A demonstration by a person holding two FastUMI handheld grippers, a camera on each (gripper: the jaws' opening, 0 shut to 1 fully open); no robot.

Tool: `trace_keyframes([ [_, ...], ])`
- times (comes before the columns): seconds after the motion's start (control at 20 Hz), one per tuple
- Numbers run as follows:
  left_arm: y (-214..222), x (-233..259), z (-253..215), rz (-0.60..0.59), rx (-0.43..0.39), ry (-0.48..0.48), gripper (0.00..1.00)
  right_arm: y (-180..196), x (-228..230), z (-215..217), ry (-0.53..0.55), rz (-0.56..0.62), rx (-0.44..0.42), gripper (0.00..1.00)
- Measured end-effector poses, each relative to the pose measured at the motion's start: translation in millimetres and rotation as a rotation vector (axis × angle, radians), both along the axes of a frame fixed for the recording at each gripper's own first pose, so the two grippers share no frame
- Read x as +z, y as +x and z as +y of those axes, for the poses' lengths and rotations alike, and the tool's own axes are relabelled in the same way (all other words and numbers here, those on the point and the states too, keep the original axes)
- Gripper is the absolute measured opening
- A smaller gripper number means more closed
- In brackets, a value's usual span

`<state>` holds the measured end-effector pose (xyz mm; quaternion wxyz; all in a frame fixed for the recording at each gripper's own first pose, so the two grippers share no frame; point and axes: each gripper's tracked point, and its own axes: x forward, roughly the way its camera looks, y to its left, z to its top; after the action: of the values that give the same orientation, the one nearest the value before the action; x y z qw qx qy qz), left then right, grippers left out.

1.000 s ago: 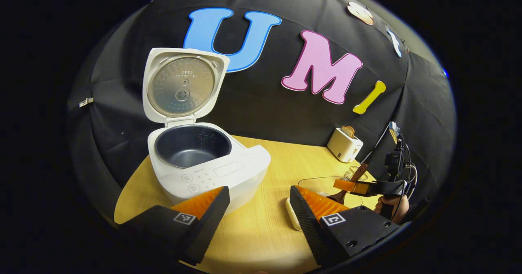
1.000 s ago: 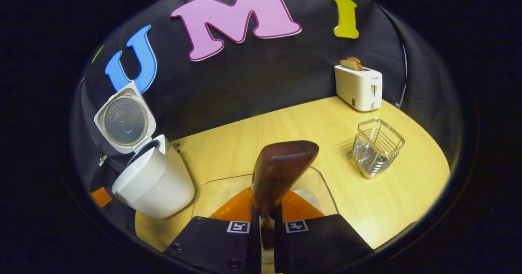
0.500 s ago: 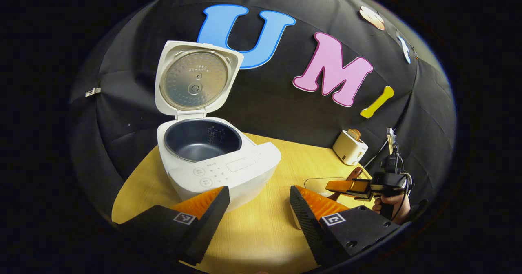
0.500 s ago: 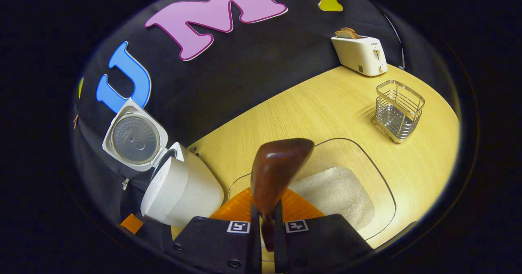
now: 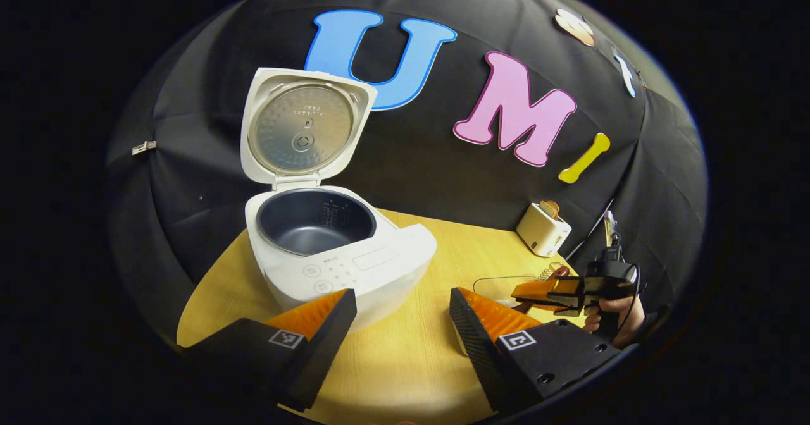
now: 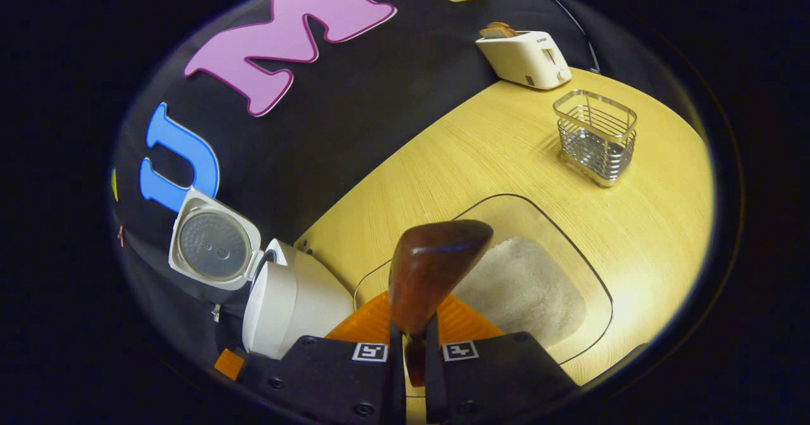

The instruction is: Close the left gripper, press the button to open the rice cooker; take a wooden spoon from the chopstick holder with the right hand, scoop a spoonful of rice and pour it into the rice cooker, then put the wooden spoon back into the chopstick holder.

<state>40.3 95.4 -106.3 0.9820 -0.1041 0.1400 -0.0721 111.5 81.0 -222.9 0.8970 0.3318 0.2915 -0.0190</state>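
The white rice cooker (image 5: 354, 267) stands with its lid (image 5: 304, 128) up and its dark inner pot bare. My left gripper (image 5: 402, 311) hovers open just in front of it, holding nothing. My right gripper (image 6: 414, 343) is shut on the handle of the dark wooden spoon (image 6: 430, 267), whose bowl points forward over the glass dish (image 6: 595, 286) of rice (image 6: 525, 286). The wire chopstick holder (image 6: 595, 137) stands beyond the dish. In the left gripper view the right gripper (image 5: 550, 292) and the hand (image 5: 617, 317) holding it are low at the right, over the dish (image 5: 497, 283).
A white toaster (image 6: 522, 58) with bread in it sits at the table's back edge, also seen as the toaster (image 5: 543, 229) in the left gripper view. The cooker (image 6: 285, 298) lies to the left of the dish. Bare wooden table (image 6: 481, 153) lies between dish and wall.
My right gripper has tipped down and rolled over the rice dish with the spoon still held, so the rice came into view. The left gripper shifted slightly, then held still.
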Motion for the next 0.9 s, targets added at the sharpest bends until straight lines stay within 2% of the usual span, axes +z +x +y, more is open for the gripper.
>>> trace_keyframes([
  [0.15, -2.1, 1.3, 3.7, -0.003, 0.005, 0.002, 0.96, -1.4, 3.9, -10.9, 0.071, 0.003, -0.053, 0.17],
  [0.3, -3.7, 1.8, 5.1, -0.003, 0.008, 0.005, 0.96, 1.6, 16.2, -26.2, 0.067, -0.026, -0.086, 0.16],
  [0.55, -8.5, 1.6, 6.6, -0.002, 0.008, 0.007, 0.96, 9.3, 50.0, -43.1, 0.12, -0.063, -0.139, 0.16],
  [0.75, -8.8, -0.8, 6.2, 0.006, 0.008, 0.006, 0.96, 12.2, 96.3, -27.2, 0.166, -0.122, -0.11, 0.17],
  [0.8, -9.1, -2.1, 6.2, 0.009, 0.009, 0.003, 0.92, 14.1, 106.8, -22.0, 0.169, -0.133, -0.097, 0.17],
  [0.9, -11.4, -0.7, 8.8, 0.004, 0.016, -0.005, 0.96, 19.8, 126.4, -12.5, 0.153, -0.156, -0.075, 0.16],
])
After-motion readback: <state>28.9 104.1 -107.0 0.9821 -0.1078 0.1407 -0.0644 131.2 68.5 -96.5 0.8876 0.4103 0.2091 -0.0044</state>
